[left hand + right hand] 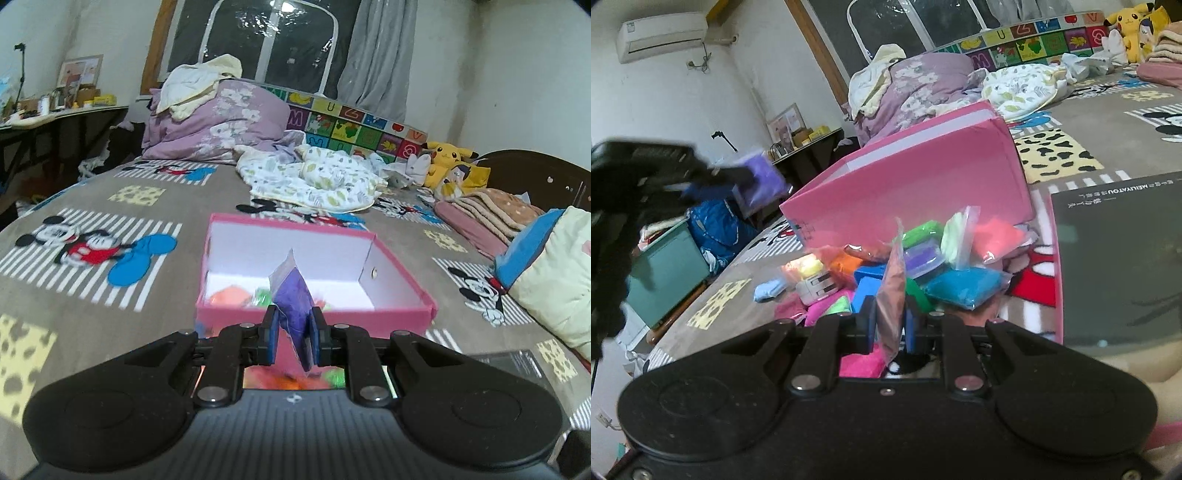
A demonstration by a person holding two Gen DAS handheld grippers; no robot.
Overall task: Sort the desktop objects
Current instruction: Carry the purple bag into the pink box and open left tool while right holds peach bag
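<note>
Right wrist alone shows the clay packet pile (pixel 923 266) beside the pink box (pixel 916 184).

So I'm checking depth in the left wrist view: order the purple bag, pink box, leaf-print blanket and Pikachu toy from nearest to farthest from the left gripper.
1. Purple bag: clamped in the left gripper.
2. Pink box: just ahead, open.
3. Leaf-print blanket: mid-bed, beyond the box.
4. Pikachu toy: far right, by the alphabet mat.
</note>
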